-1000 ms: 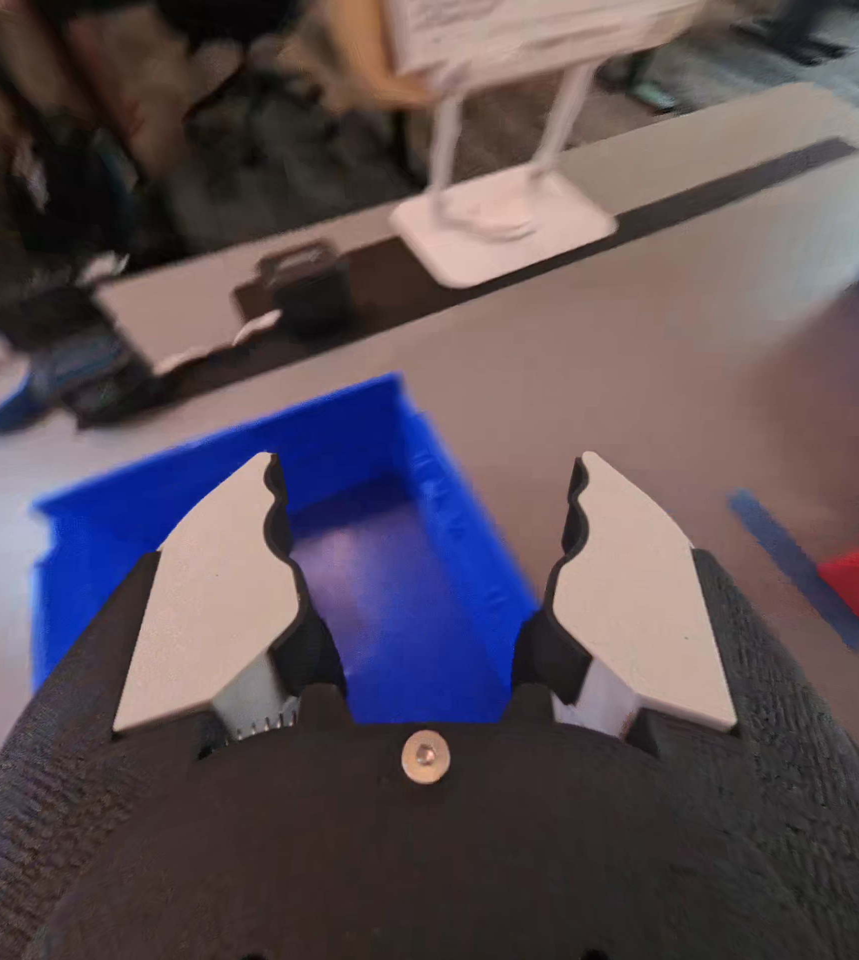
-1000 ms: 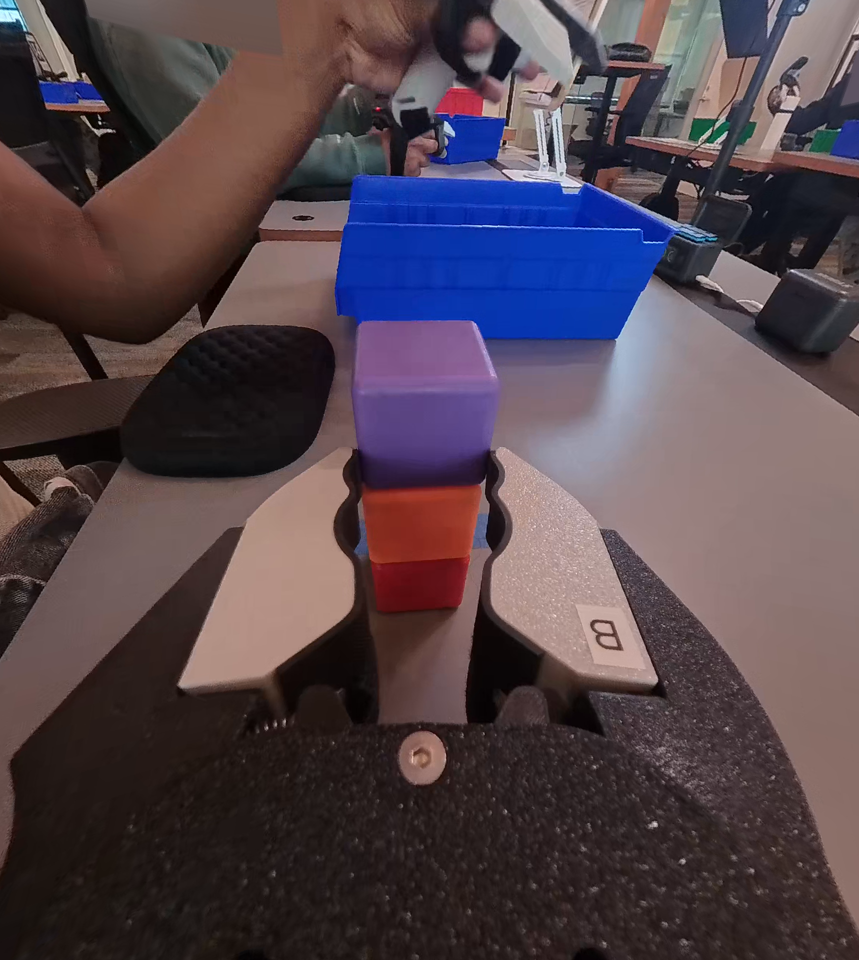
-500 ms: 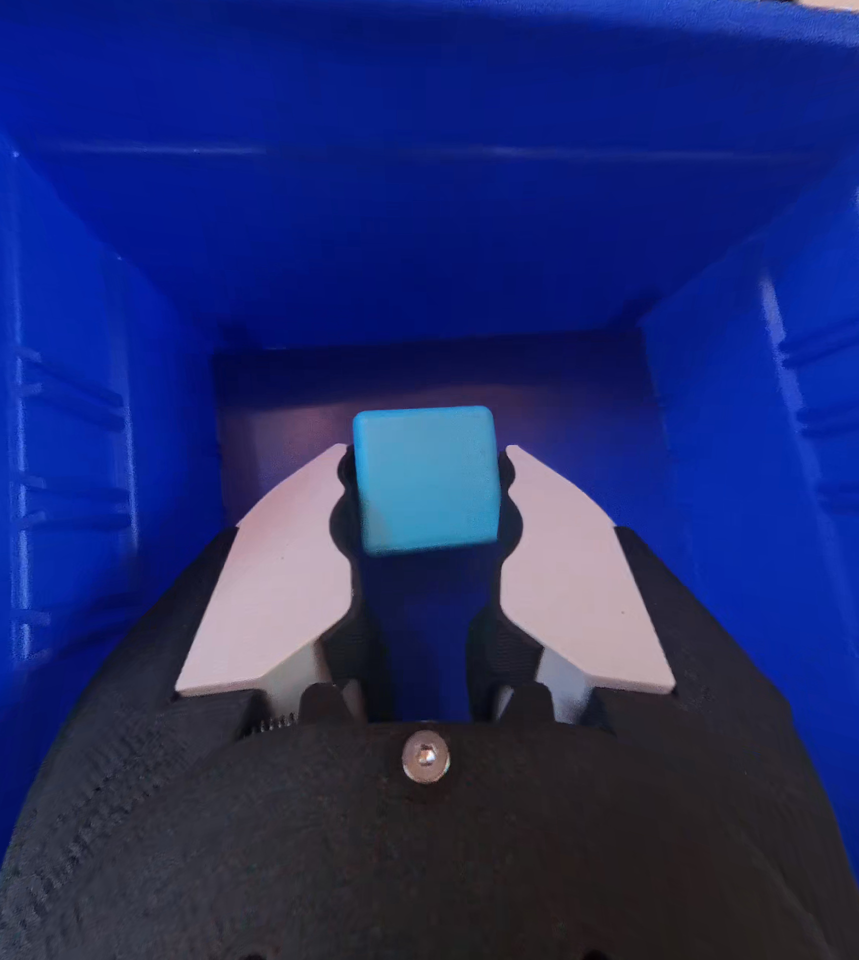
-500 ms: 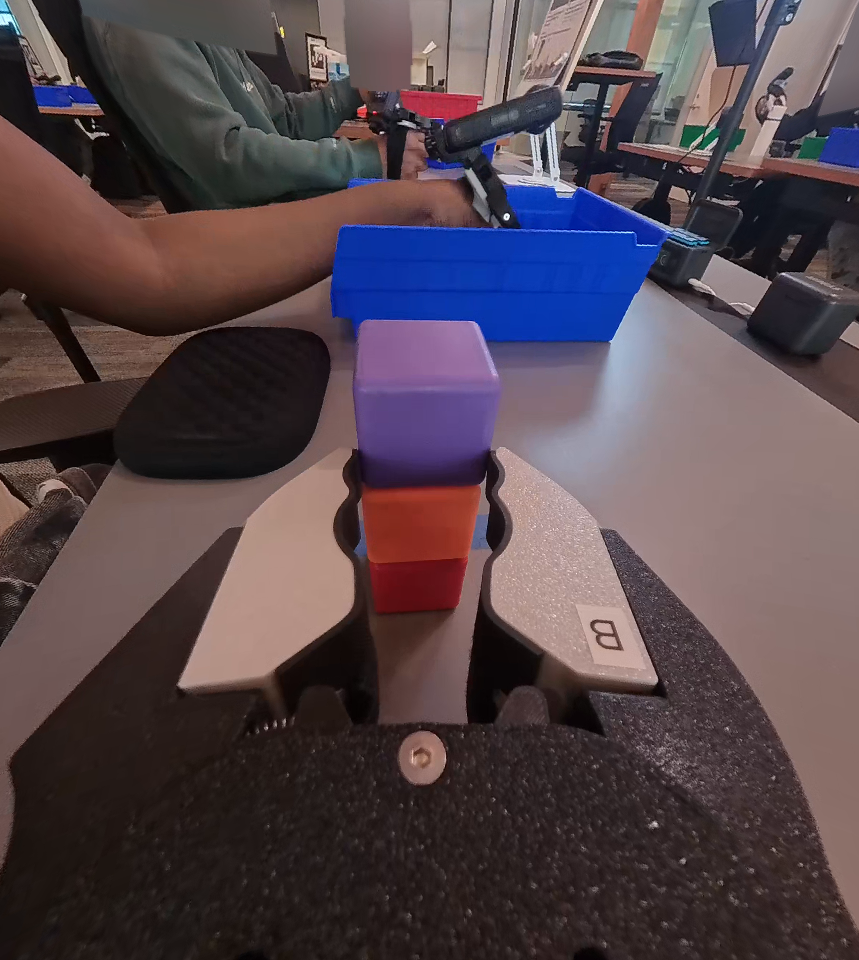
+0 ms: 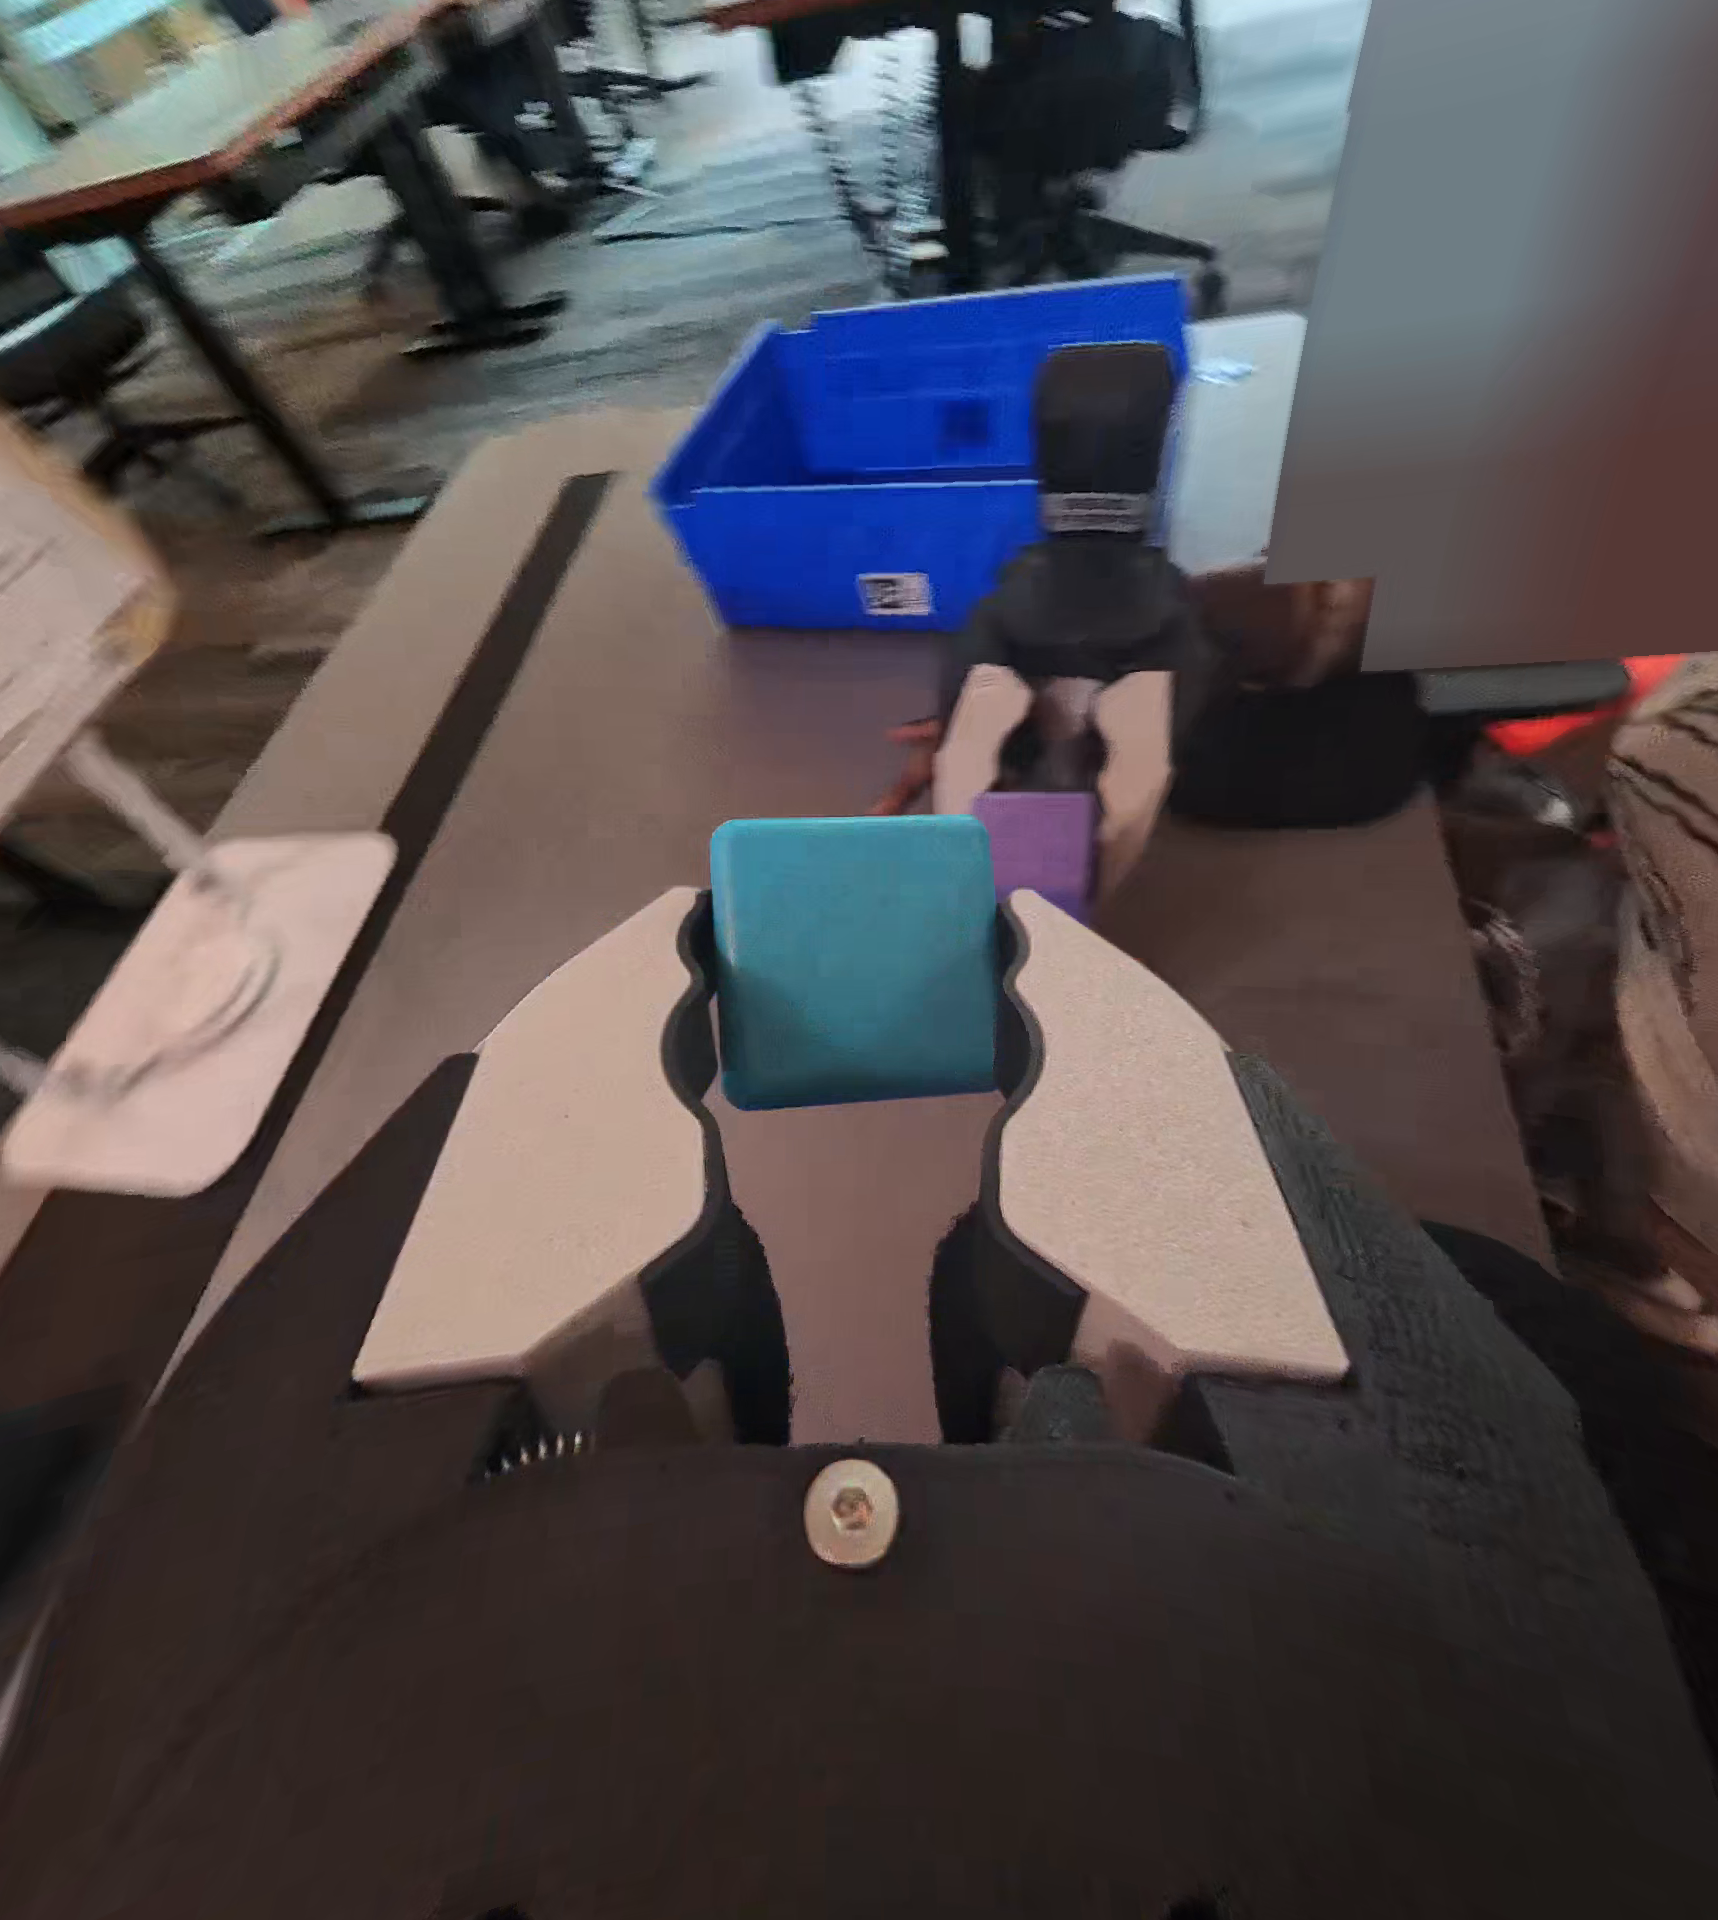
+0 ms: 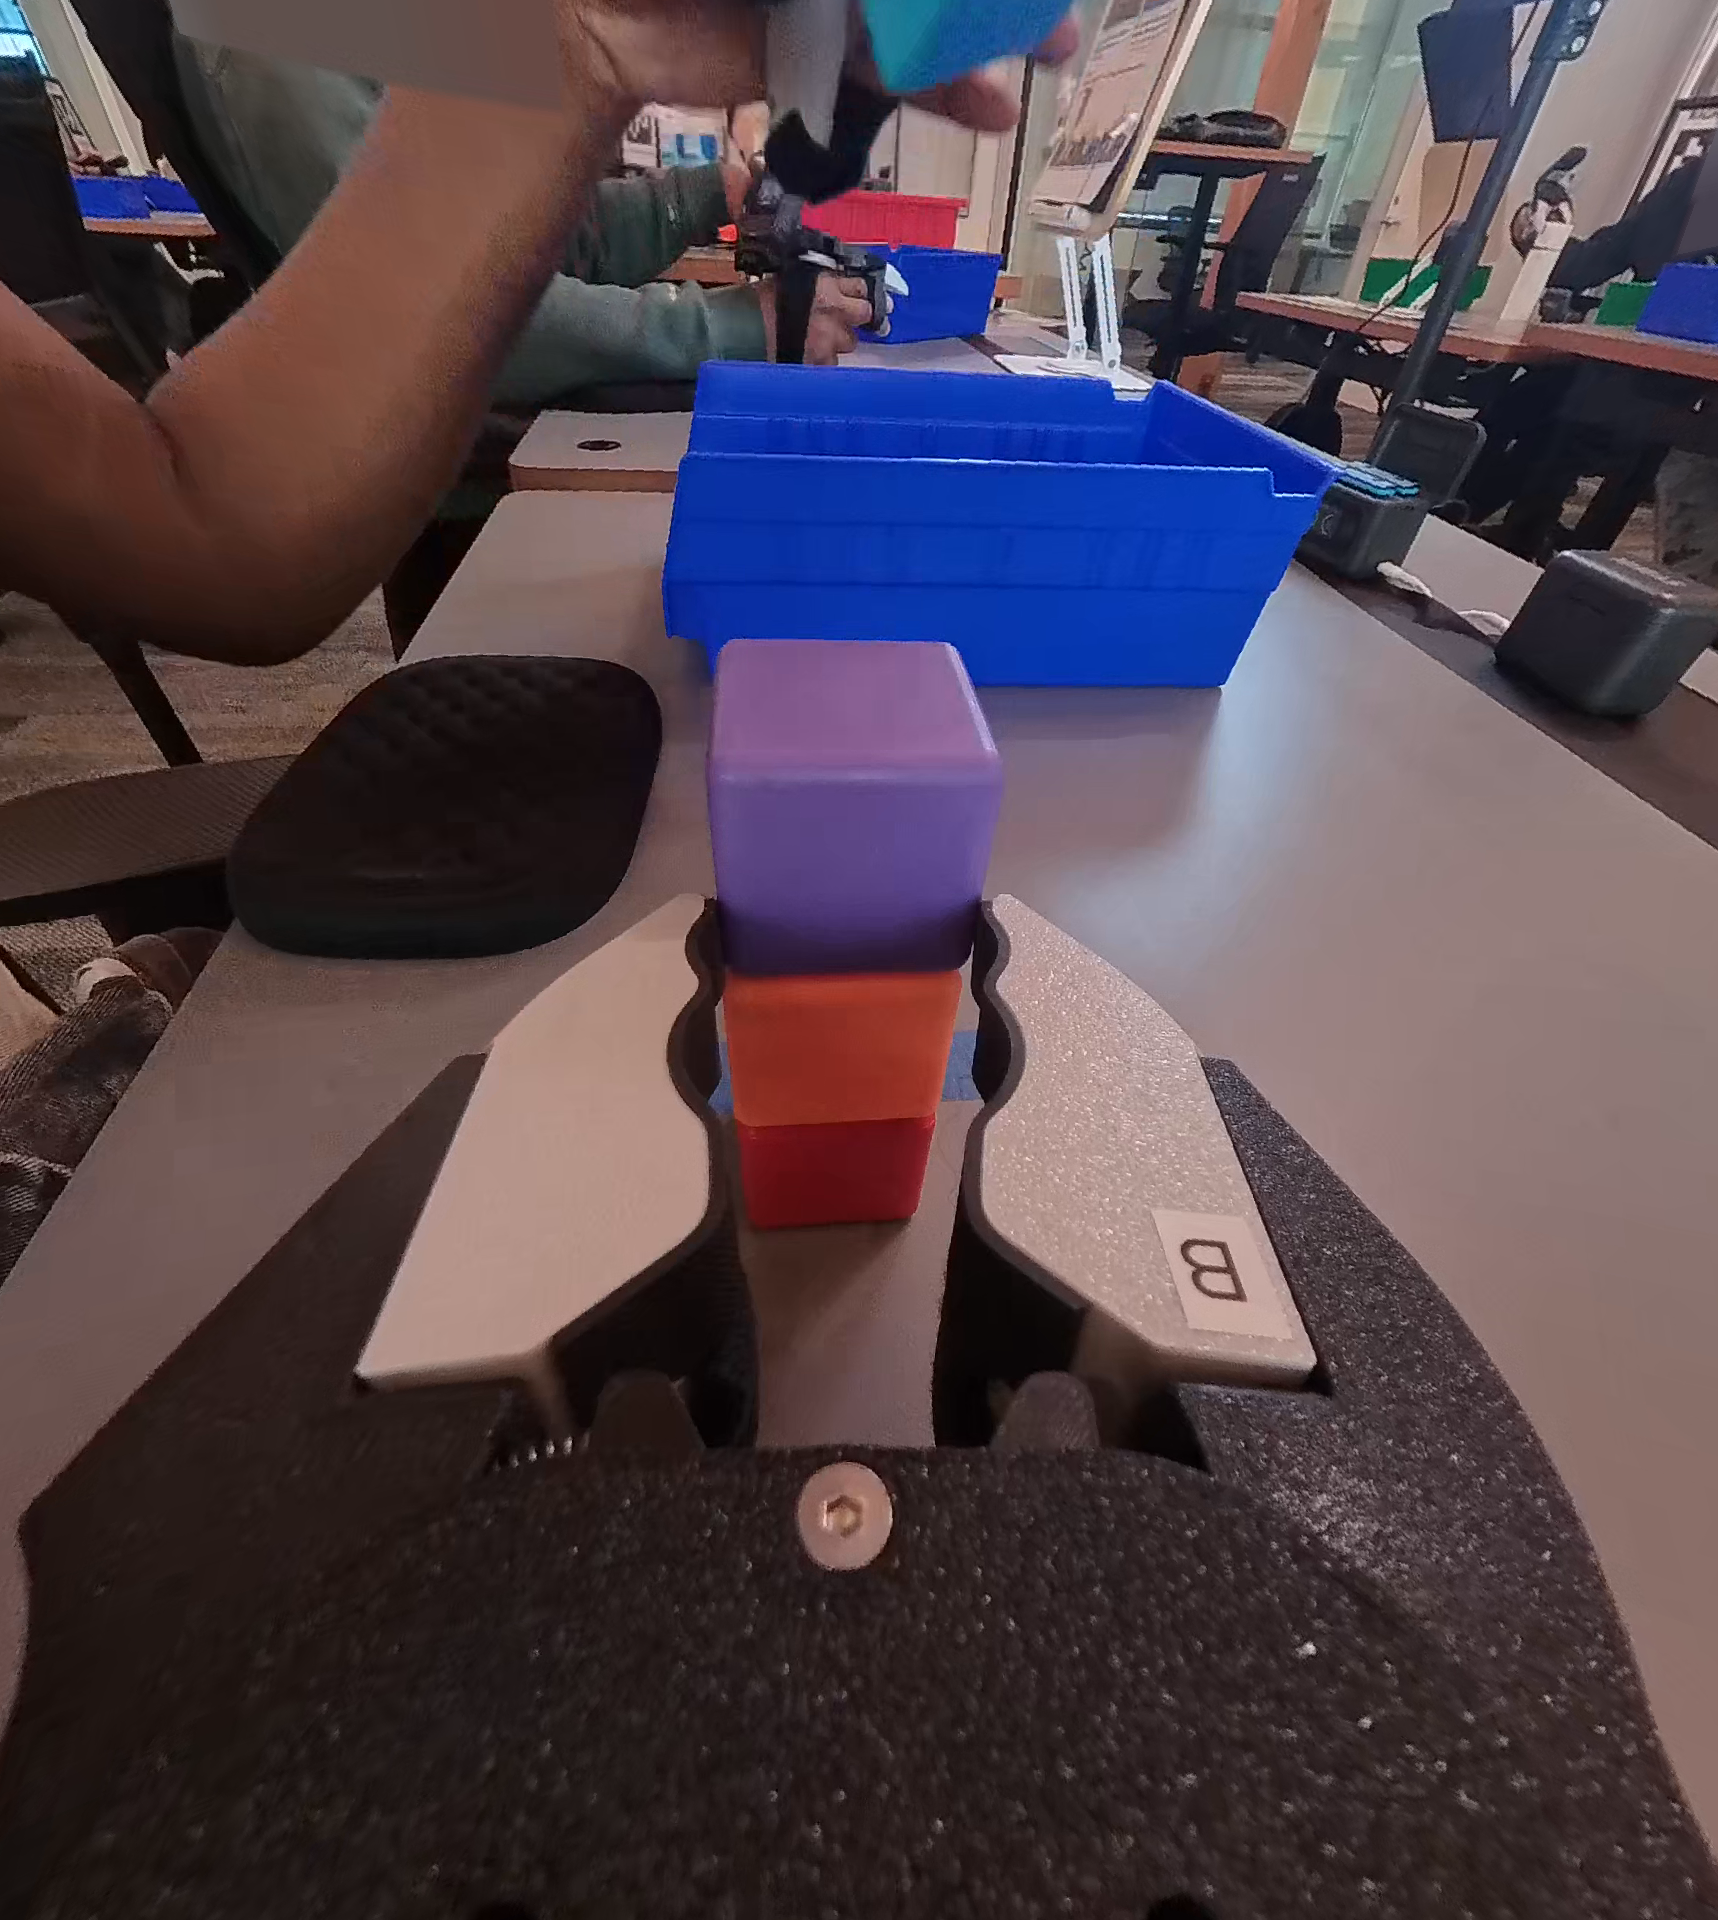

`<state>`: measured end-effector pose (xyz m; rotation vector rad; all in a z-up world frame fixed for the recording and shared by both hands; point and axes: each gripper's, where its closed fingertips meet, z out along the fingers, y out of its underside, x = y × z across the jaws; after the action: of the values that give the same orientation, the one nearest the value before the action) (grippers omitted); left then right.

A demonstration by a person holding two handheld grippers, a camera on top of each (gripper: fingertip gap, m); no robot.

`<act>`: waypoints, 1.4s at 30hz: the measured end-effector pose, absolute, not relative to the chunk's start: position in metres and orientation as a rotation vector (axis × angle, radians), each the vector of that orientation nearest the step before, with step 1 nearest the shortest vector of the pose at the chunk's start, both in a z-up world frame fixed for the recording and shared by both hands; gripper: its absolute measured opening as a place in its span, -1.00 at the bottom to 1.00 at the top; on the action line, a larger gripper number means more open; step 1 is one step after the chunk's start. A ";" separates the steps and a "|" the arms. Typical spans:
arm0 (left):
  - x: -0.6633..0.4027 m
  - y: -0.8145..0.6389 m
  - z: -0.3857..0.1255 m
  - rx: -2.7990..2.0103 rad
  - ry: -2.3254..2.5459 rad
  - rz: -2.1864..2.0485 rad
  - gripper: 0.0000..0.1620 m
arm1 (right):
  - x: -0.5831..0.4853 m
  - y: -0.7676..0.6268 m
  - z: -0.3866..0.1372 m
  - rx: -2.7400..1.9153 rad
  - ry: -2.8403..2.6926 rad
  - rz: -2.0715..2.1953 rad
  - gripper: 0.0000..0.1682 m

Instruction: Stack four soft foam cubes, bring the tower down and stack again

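My left hand-held gripper (image 5: 853, 997) is clamped on the teal cube (image 5: 853, 961), up above the desk (image 5: 564, 748). My right hand-held gripper (image 6: 844, 997) grips the purple cube (image 6: 850, 790) at its base; it sits atop the orange cube (image 6: 839, 1044) & red cube (image 6: 834, 1169), w/ the blue bin (image 6: 969, 561) behind.

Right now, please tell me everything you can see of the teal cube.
The teal cube is a smooth, matte block with rounded edges and corners that looks like soft foam. The left tool grips its two sides near the fingertips and holds it in the air above the grey table, clear of the purple cube beyond it.
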<state>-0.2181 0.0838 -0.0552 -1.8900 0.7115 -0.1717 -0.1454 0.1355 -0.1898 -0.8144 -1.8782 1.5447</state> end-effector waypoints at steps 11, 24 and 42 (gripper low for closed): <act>-0.132 0.132 -0.121 -2.204 0.923 -0.463 -0.37 | -0.145 0.135 -0.190 -0.804 -1.883 1.531 -0.45; -0.130 0.137 -0.138 -2.265 0.936 -0.495 -0.38 | -0.145 0.135 -0.189 -0.796 -1.882 1.535 -0.45; -0.122 0.142 -0.110 -1.855 0.765 -0.457 0.80 | -0.139 0.138 -0.163 -0.762 -1.740 1.683 0.07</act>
<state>-0.1220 0.1418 -0.1103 -1.8549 0.7648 -0.4569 -0.1389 0.1377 -0.1628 -0.7624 -1.7396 1.6828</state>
